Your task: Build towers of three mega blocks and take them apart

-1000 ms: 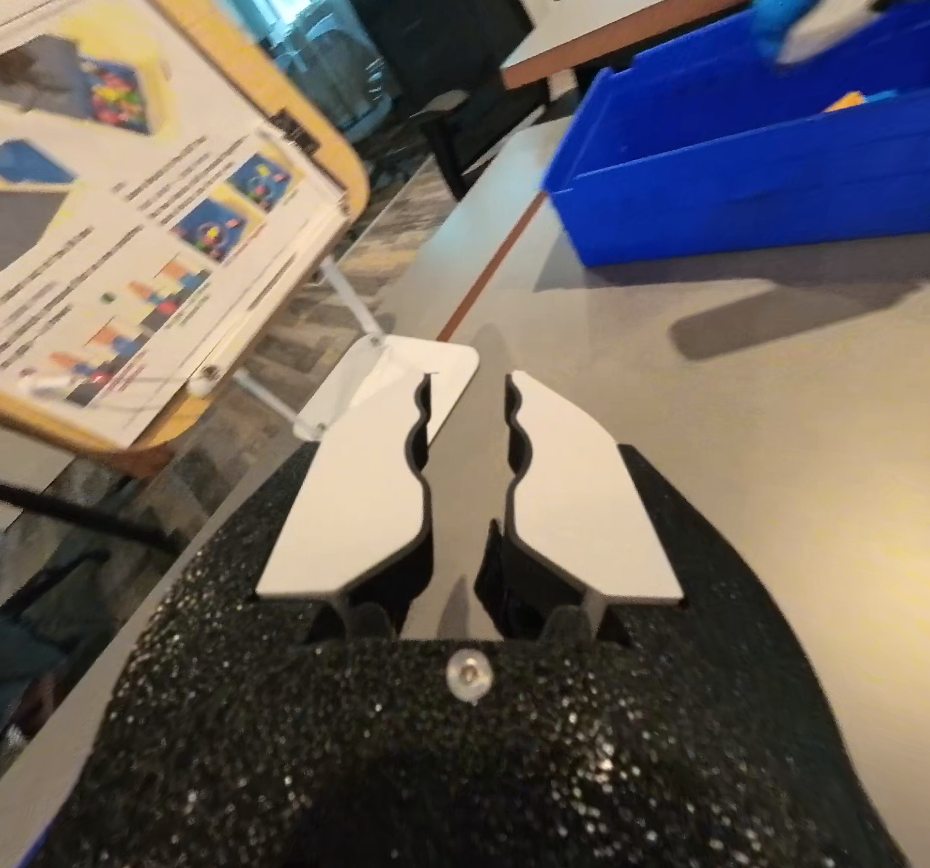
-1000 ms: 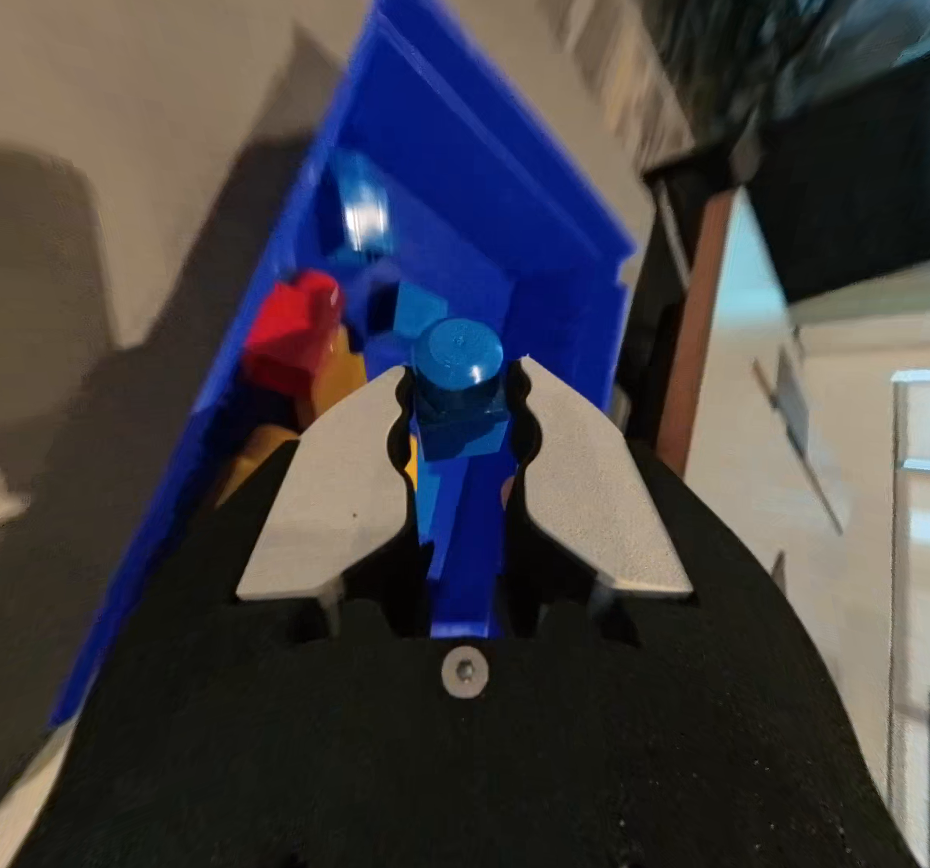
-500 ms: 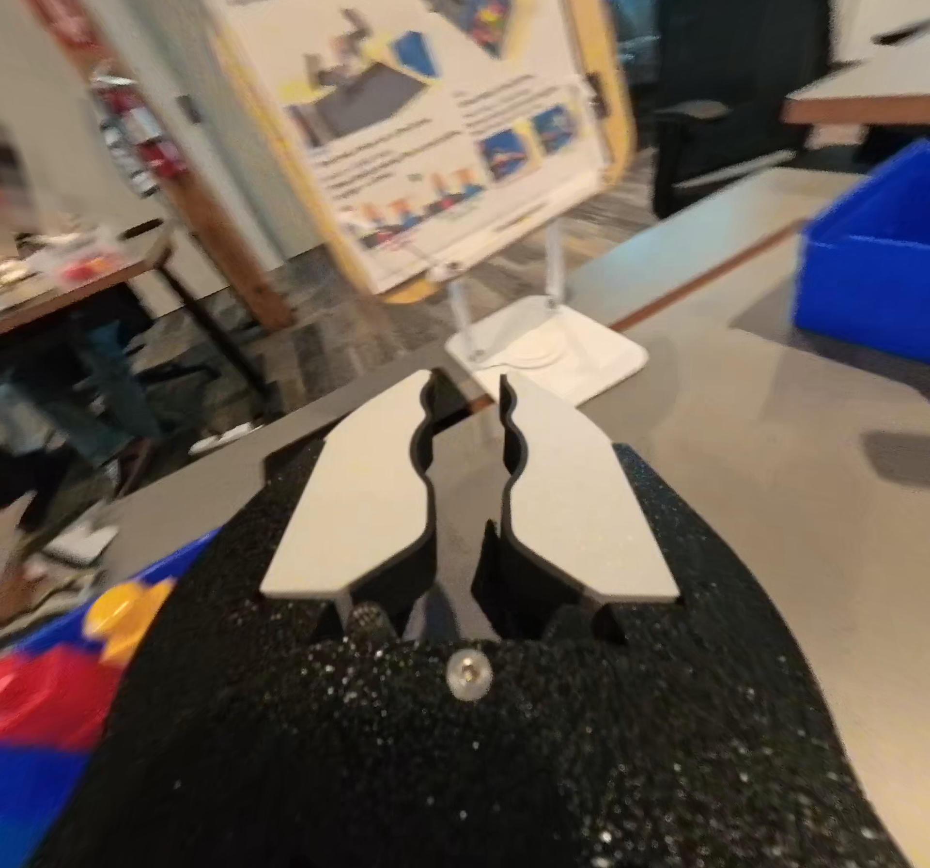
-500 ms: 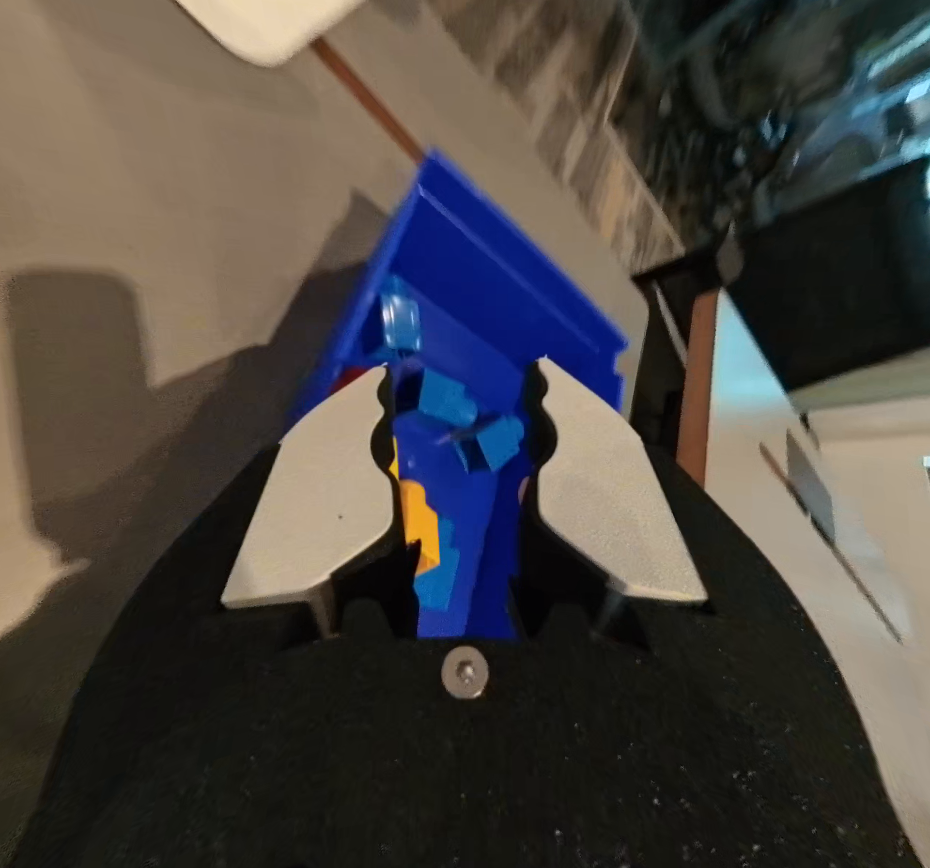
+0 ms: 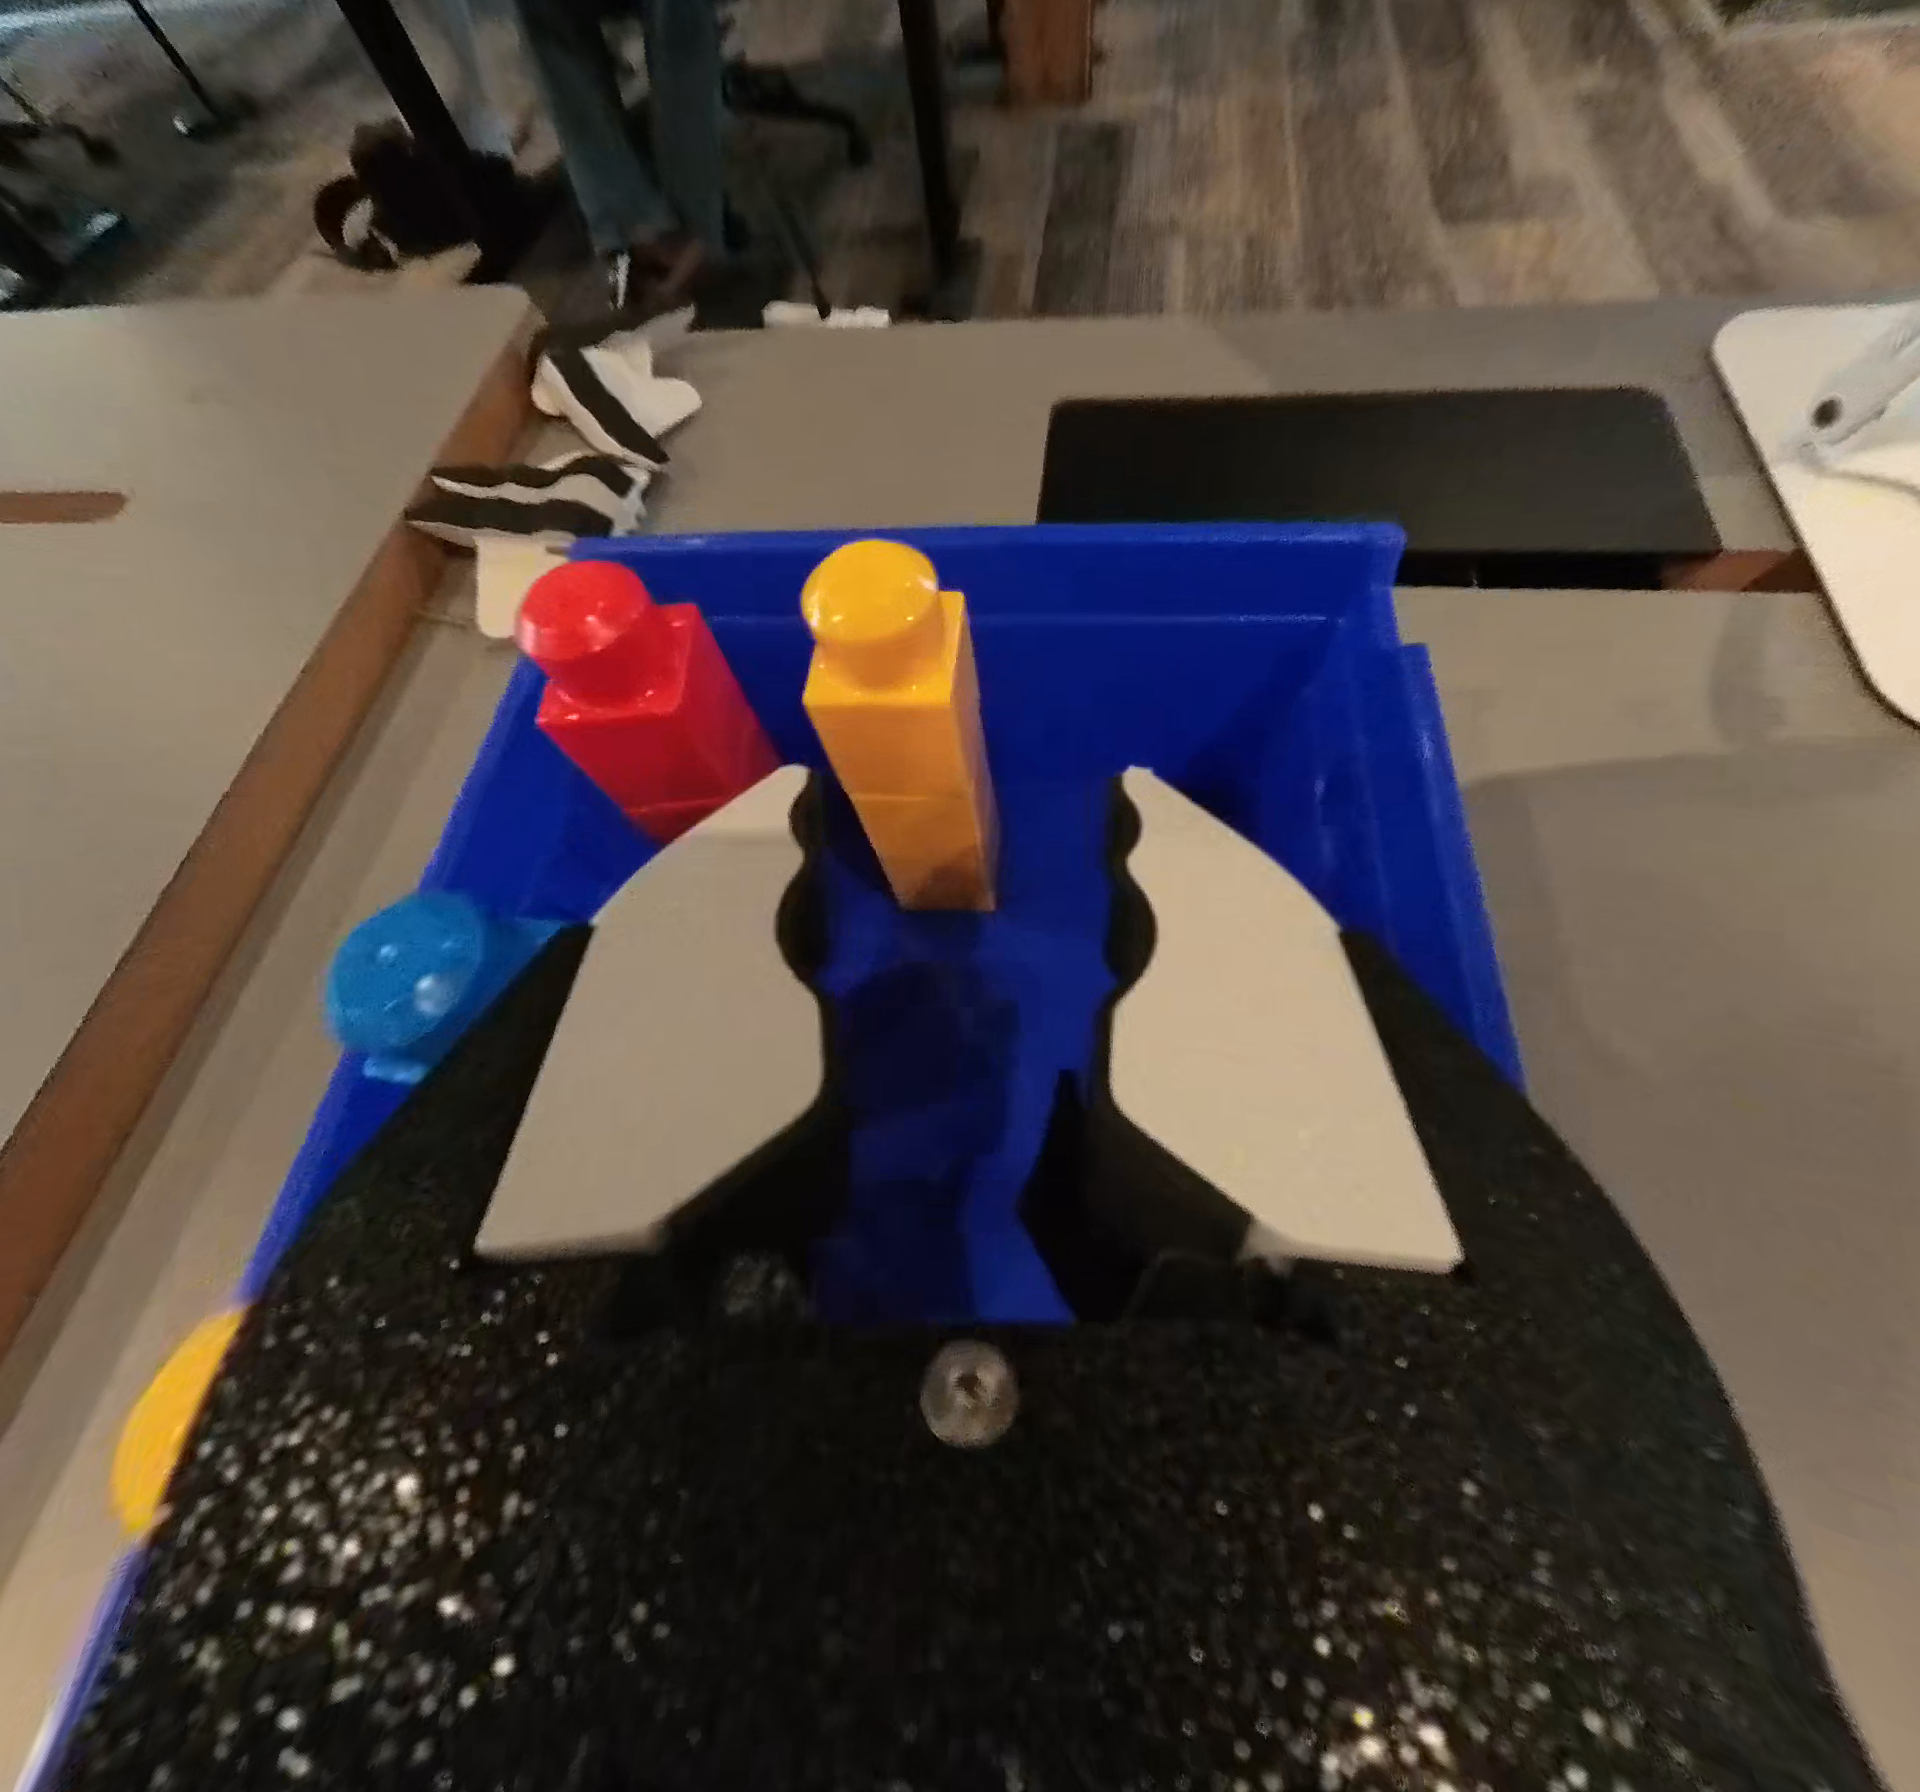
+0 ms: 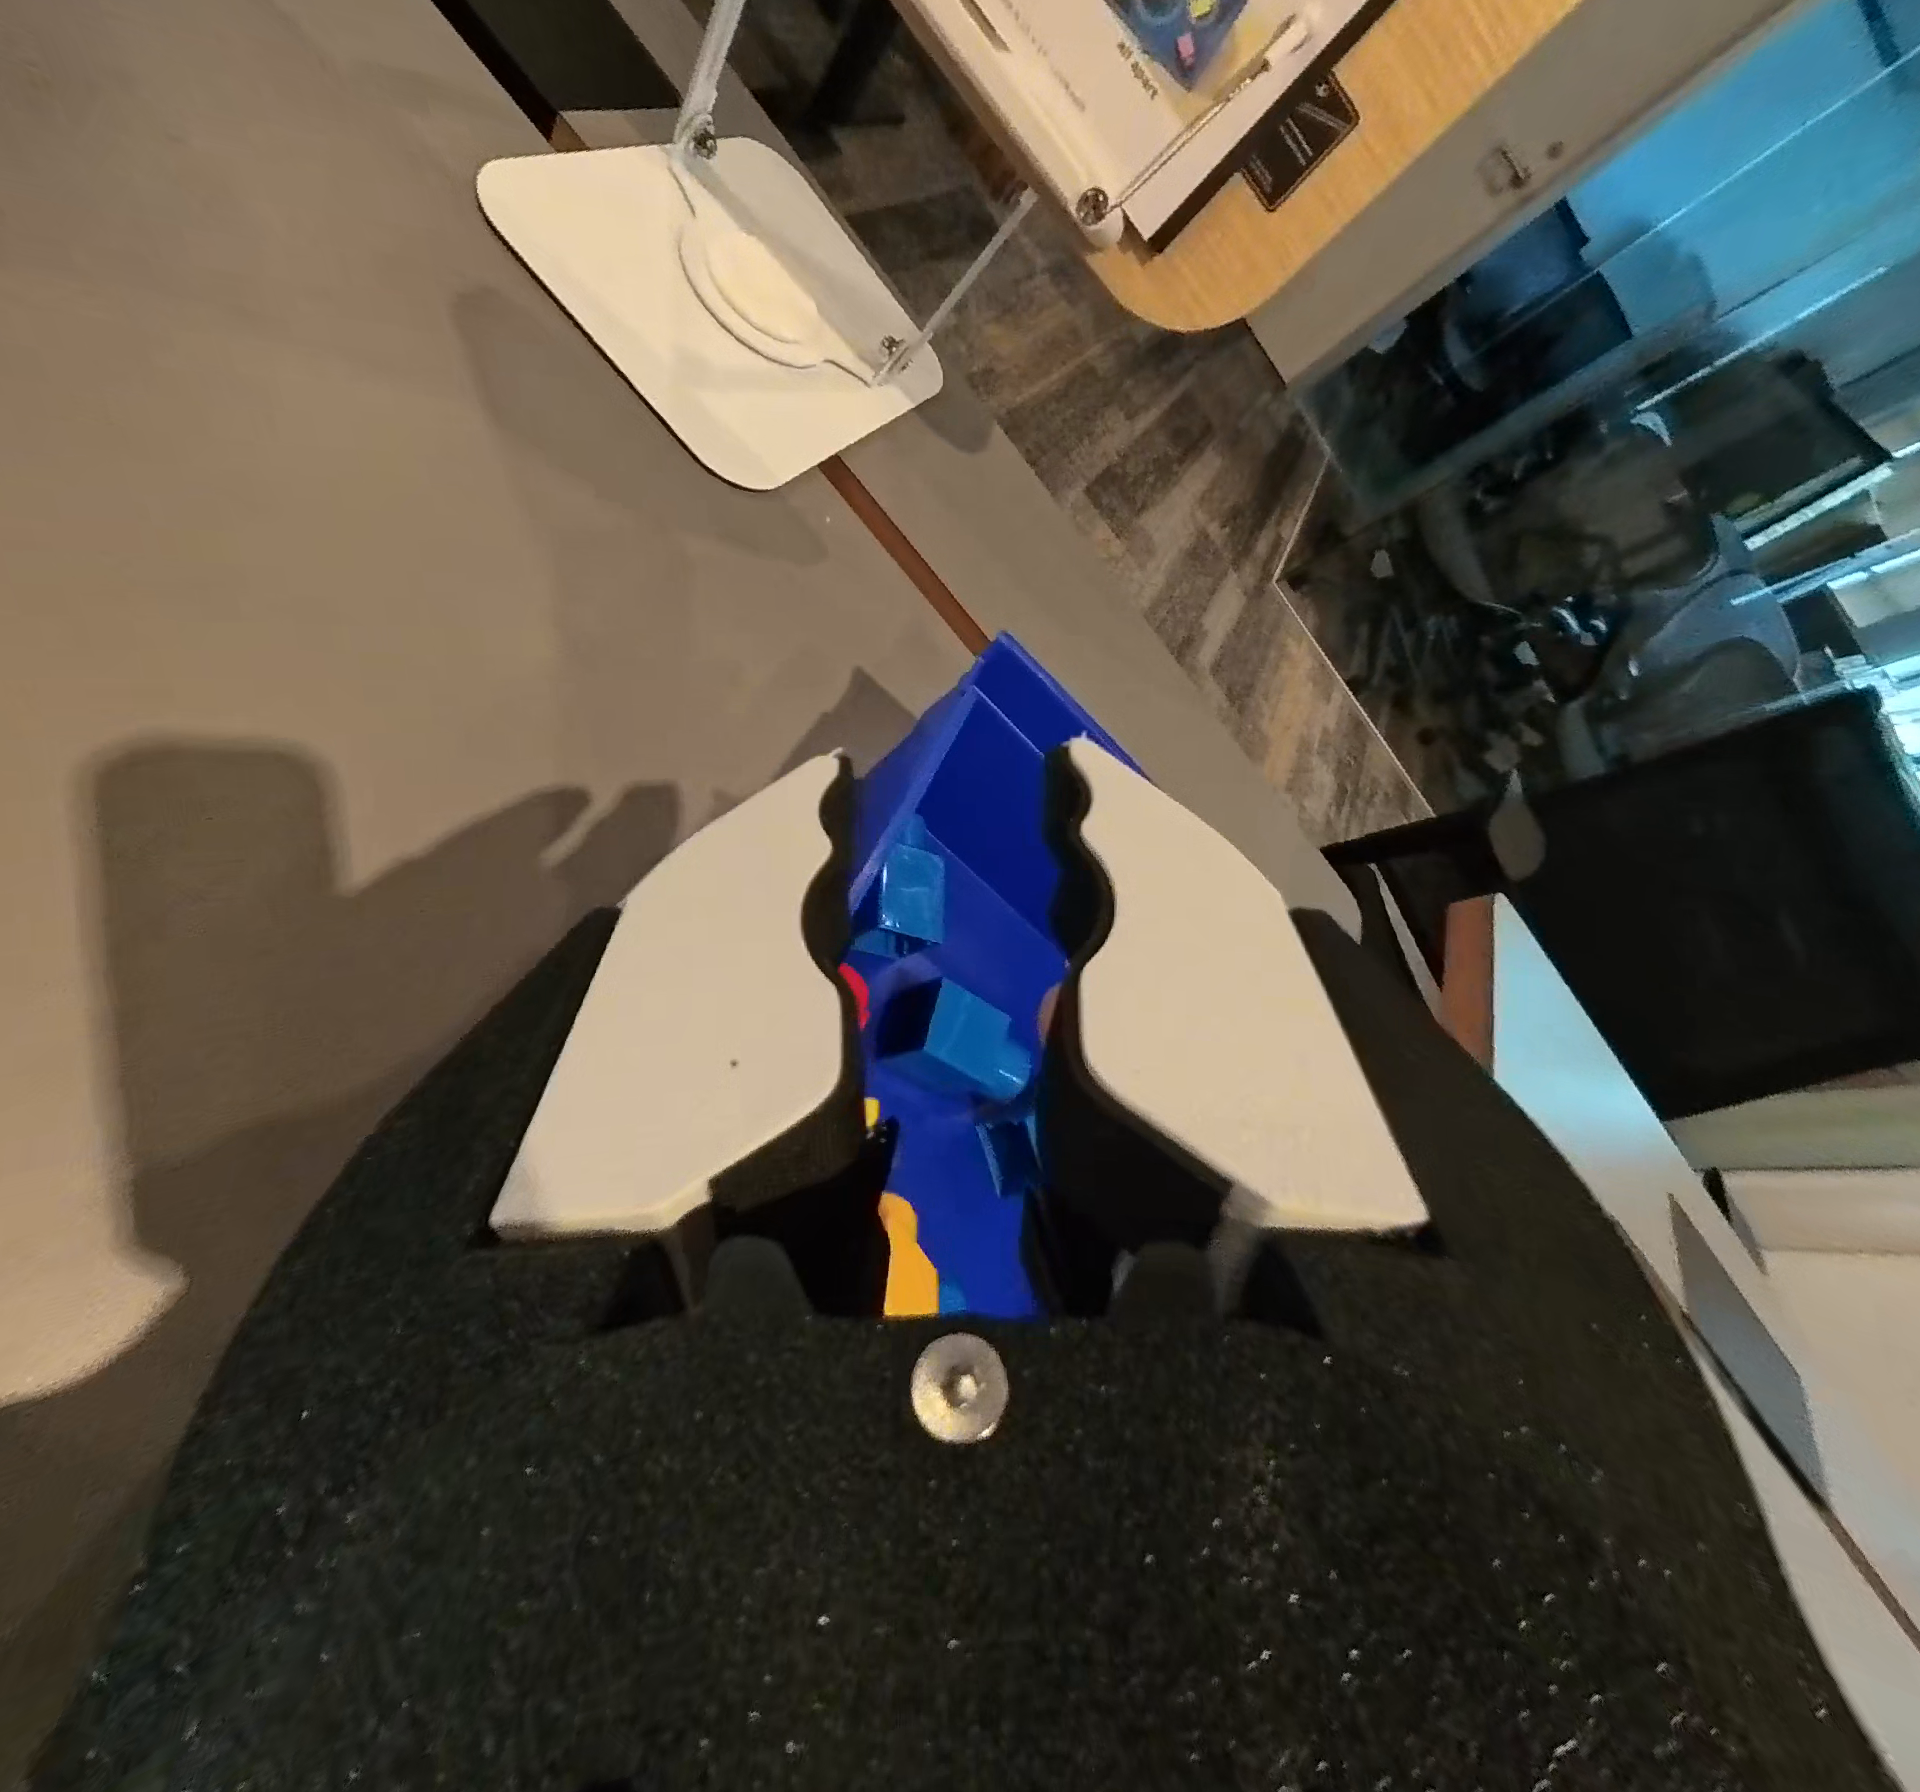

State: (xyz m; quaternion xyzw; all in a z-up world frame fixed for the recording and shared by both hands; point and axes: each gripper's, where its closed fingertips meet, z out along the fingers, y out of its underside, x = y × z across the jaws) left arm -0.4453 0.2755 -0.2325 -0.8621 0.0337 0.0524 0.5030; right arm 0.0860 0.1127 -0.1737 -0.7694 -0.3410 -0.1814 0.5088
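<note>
The left gripper (image 5: 961, 786) hangs wide and empty over a blue bin (image 5: 1382, 807) of towers. An orange tower (image 5: 899, 734) stands just ahead between its fingertips; a red tower (image 5: 634, 703) leans ahead to its left, and a blue stud (image 5: 405, 984) shows beside its left finger.

The right gripper (image 6: 948, 768) gapes empty above another bin (image 6: 987, 807) holding loose blue blocks (image 6: 961, 1036)

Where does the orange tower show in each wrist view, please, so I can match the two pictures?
Left wrist view: orange tower stands upright at centre, between the open fingers.
Right wrist view: not clearly in it; only an orange scrap low in the gap.
Shared landmark: the blue bin.
</note>
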